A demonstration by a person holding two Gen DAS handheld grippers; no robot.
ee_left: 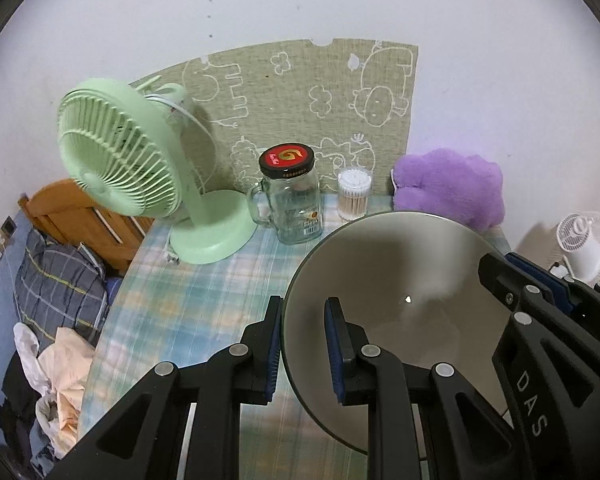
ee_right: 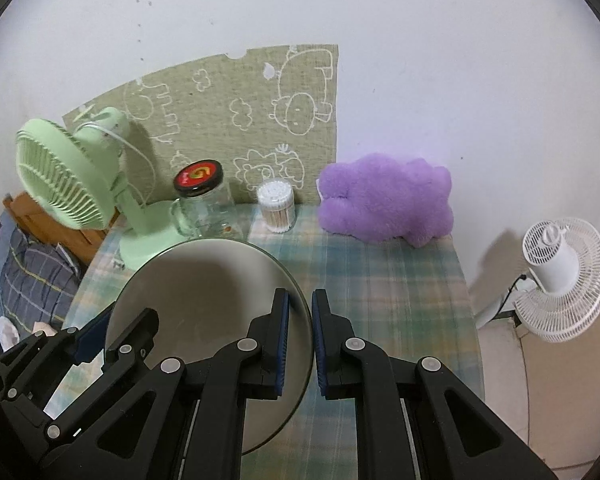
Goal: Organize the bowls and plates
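bowl (ee_left: 400, 272), grey and round, hangs tilted above the checked tablecloth (ee_left: 188, 300), carried by both grippers at once. left gripper (ee_left: 302, 346) has its jaws pinching the bowl's left rim, one blue pad outside, one inside. right gripper (ee_right: 300, 350) pinches the opposite rim the same way, its jaws nearly pressed together on the thin edge. behind the bowl, along the wall, stand a green fan (ee_left: 120, 160), a lidded glass jar (ee_left: 294, 200), a tub of cotton swabs (ee_left: 354, 194) and a purple plush (ee_left: 452, 184). a white fan (ee_right: 560, 276) stands off beyond the table's right edge.
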